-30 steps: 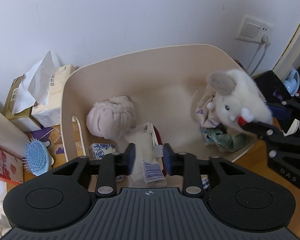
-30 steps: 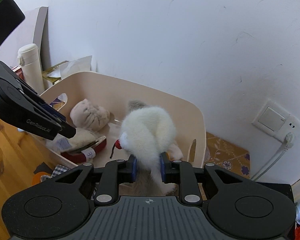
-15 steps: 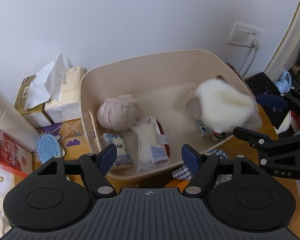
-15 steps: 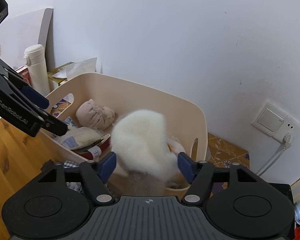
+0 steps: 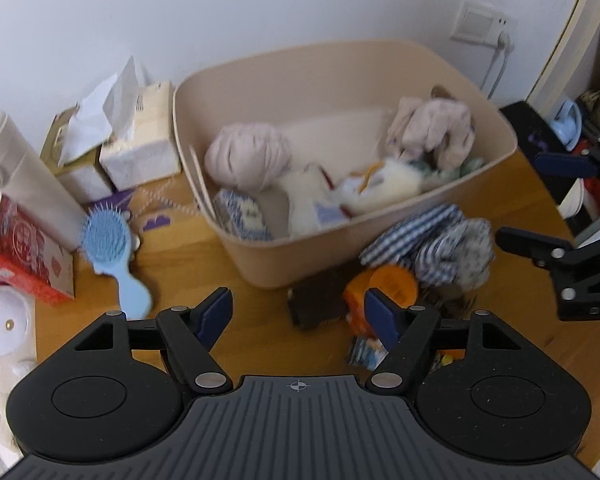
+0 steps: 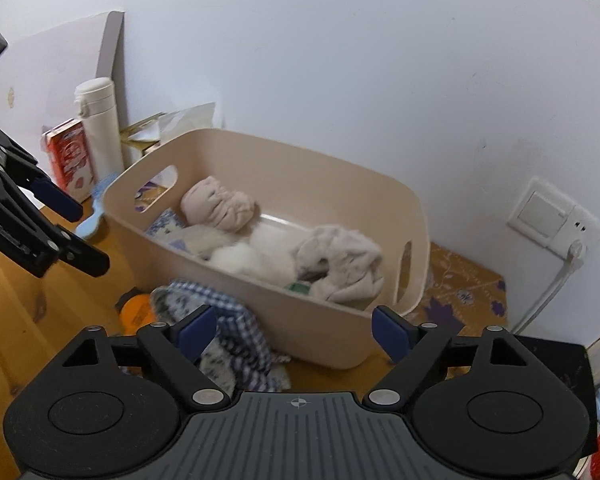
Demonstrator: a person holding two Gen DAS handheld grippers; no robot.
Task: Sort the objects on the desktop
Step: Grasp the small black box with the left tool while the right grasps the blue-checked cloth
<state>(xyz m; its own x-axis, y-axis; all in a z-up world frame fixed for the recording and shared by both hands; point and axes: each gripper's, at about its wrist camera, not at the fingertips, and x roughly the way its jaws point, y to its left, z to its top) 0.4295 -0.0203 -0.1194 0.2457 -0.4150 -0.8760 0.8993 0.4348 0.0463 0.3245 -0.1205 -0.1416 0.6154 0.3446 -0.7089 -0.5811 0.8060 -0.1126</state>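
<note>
Both tools hang back from the beige bin [image 5: 260, 264] now, over the wooden desk [image 5: 260, 340]. The left gripper [image 5: 298, 314] stands spread wide with nothing between its pads, bare wood under it on the near left side; just right of it lie a dark brown object [image 5: 316, 304], an orange lid [image 5: 392, 284] and a checked cloth [image 5: 428, 236] bunched against the bin's near wall. The right gripper [image 6: 290, 330] has just been opening its jaws, and nothing sits between them either; the cloth lies under its left finger.

A second ago each tool was pinching something over the bin: the left a white packet, the right the white plush toy [image 6: 252, 256]. Both have let go and backed toward the near side, and the plush now lies inside the bin among the pinkish bundles [image 5: 248, 156].

Left of the bin: a blue hairbrush [image 5: 108, 248], tissue packs [image 5: 136, 140], a cream flask [image 5: 24, 176], a red box [image 5: 20, 248]. White wall behind, with a socket [image 6: 556, 216] at far right.
</note>
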